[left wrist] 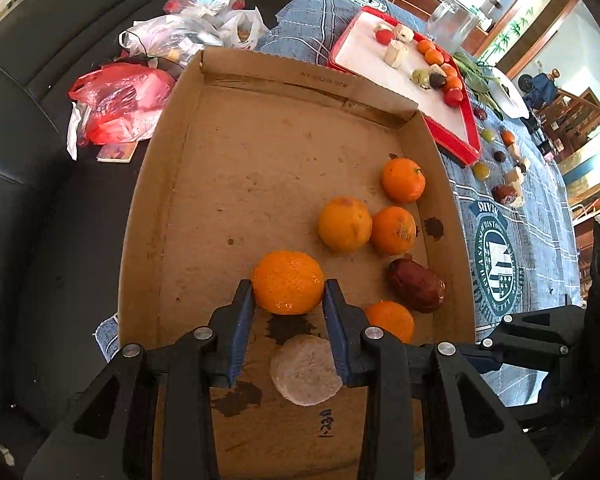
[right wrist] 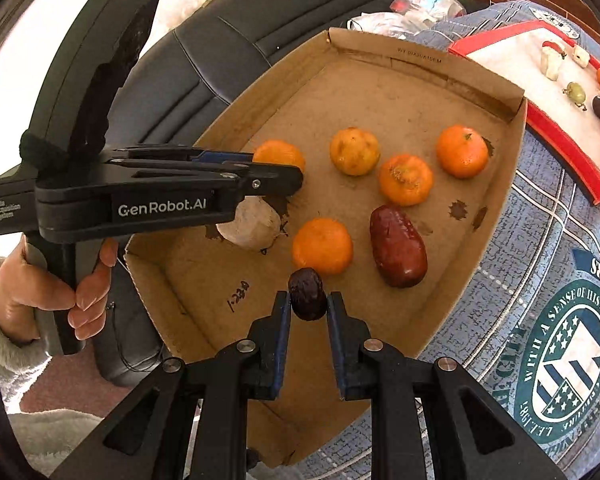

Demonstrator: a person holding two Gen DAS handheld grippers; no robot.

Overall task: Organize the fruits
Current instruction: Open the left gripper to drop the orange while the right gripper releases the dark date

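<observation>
On the far left, a black leather seat point(left wrist: 28, 92) with stitched seams curves around the scene, and crinkled plastic bags point(left wrist: 124, 100), one red and others clear, lie on the dark surface beside it. Next to them a shallow cardboard tray point(left wrist: 260, 152), brown, stained and matte, sits on a table covered with a blue-grey quilted cloth point(left wrist: 540, 208) printed with a round green crest. Inside the tray the left tongs point(left wrist: 288, 292) grip a dimpled orange mandarin point(left wrist: 288, 282) between blue pads, close above the tray's floor. Just below it lies a pale, rough disc-shaped piece point(left wrist: 304, 368). Further right in the tray rest four more round citrus fruits point(left wrist: 345, 224) and a glossy, wrinkled red jujube point(left wrist: 416, 286), oblong in shape.

From the right wrist view, a hand point(right wrist: 40, 288) grasps the left tool's black handle at the left edge. The right tongs point(right wrist: 308, 304) are clamped on a small dark, shrivelled date point(right wrist: 307, 294), held over the tray's near corner.

To the right of the cardboard tray, a red-rimmed tray point(left wrist: 452, 136) with a white inside carries small fruits and pale chunks; more small fruits are strewn on the cloth nearby. Beyond, wood panelling and bright windows point(left wrist: 580, 32) close the room.
</observation>
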